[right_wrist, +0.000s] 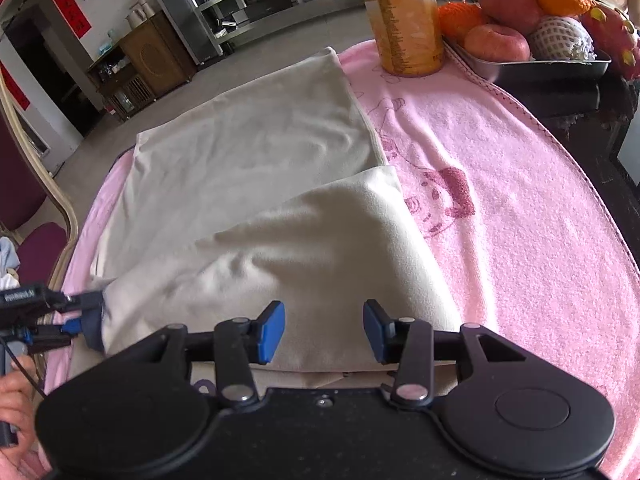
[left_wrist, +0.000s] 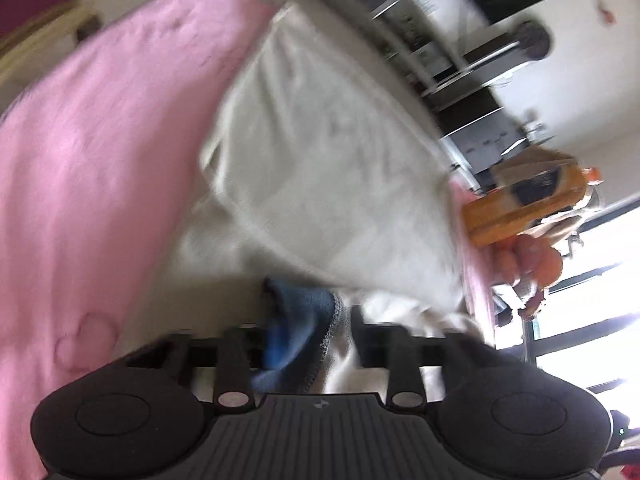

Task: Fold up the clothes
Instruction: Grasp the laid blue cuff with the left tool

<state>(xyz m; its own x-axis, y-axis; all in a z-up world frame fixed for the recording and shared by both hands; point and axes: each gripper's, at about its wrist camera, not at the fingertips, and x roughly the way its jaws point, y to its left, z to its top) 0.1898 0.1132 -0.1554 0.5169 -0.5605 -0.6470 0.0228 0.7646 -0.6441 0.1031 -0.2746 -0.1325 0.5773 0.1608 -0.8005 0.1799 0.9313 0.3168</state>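
A cream-white garment [right_wrist: 248,168] lies on a pink towel [right_wrist: 500,184] that covers the table; its near part is folded over the rest. My right gripper [right_wrist: 324,330] is open just above the garment's near edge, with nothing between its blue pads [right_wrist: 272,330]. My left gripper [right_wrist: 86,322] shows at the left edge of the right wrist view, shut on the garment's left corner. The left wrist view is blurred and tilted: the garment [left_wrist: 320,160] hangs from the left gripper [left_wrist: 316,344], with cloth bunched between its pads.
An orange-labelled bottle [right_wrist: 408,20] stands at the towel's far edge. A metal tray [right_wrist: 540,68] of fruit sits at the far right. A chair [right_wrist: 28,200] with a maroon seat stands to the left. Cabinets and shelves line the far wall.
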